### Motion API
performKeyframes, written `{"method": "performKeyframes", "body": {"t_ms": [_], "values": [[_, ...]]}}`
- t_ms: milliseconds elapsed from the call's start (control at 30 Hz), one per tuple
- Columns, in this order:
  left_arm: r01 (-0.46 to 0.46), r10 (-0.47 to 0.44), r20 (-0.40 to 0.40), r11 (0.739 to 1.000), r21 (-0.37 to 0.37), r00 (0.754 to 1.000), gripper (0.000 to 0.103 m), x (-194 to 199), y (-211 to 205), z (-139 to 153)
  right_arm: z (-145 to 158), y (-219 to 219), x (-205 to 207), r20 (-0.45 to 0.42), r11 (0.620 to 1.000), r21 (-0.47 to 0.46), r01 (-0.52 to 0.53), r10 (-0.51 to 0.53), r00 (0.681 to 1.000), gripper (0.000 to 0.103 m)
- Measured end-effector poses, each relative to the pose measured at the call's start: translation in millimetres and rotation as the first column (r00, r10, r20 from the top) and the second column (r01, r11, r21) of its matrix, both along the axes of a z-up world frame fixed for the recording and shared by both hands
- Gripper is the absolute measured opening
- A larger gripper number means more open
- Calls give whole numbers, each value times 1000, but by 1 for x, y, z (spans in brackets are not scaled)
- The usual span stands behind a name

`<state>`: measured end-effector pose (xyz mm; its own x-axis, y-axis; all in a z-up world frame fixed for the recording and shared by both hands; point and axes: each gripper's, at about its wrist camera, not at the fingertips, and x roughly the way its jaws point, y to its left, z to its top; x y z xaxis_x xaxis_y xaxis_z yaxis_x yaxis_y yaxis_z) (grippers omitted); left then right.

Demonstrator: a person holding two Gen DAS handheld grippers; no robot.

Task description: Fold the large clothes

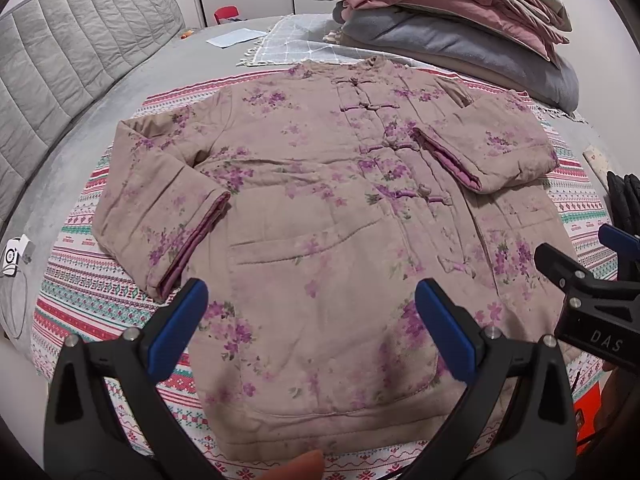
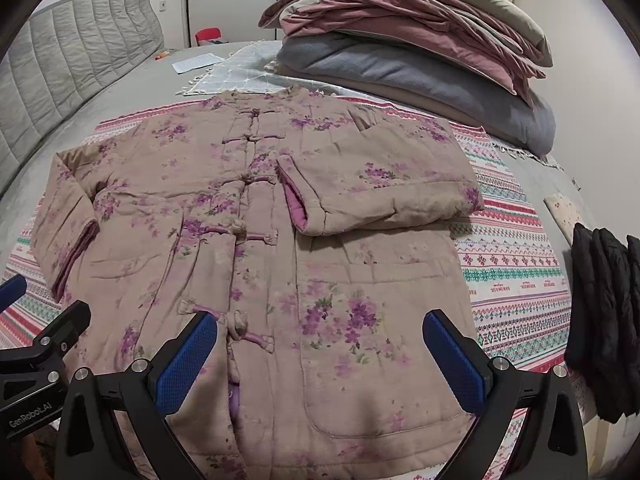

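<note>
A padded beige jacket with purple flowers (image 1: 312, 208) (image 2: 256, 216) lies face up on a patterned striped cloth (image 1: 80, 280) (image 2: 512, 256), buttoned with knot fastenings. Its right sleeve (image 1: 492, 148) (image 2: 380, 184) is folded across the chest; the left sleeve (image 1: 160, 200) (image 2: 64, 208) lies out to the side. My left gripper (image 1: 312, 320) hovers open over the hem near the left pocket, holding nothing. My right gripper (image 2: 320, 352) hovers open over the hem by the right pocket, also with nothing in it. Part of the right gripper (image 1: 580, 284) shows in the left wrist view.
A tall stack of folded blankets (image 1: 460, 12) (image 2: 408, 28) sits behind the jacket. A grey padded headboard (image 1: 72, 52) (image 2: 68, 52) runs along the left. A dark quilted garment (image 2: 604, 312) lies at the right edge. A paper sheet (image 1: 236, 36) rests far back on the bed.
</note>
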<state>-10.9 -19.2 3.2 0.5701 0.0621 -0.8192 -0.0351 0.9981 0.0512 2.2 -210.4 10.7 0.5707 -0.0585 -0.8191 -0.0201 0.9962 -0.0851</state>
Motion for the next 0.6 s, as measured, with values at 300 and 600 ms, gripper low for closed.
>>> {"method": "performKeyframes", "body": {"t_ms": [300,600], "values": [[0,0,0,1000,-1,1000,103,0,2,0,-2,0,1,-5,1000,0,-1,1,1000,103],[-3,3,-3,1000,-2,1000,103,1,3,-2,-4,0,2,-6,1000,-4,-7,7,1000,103]]}}
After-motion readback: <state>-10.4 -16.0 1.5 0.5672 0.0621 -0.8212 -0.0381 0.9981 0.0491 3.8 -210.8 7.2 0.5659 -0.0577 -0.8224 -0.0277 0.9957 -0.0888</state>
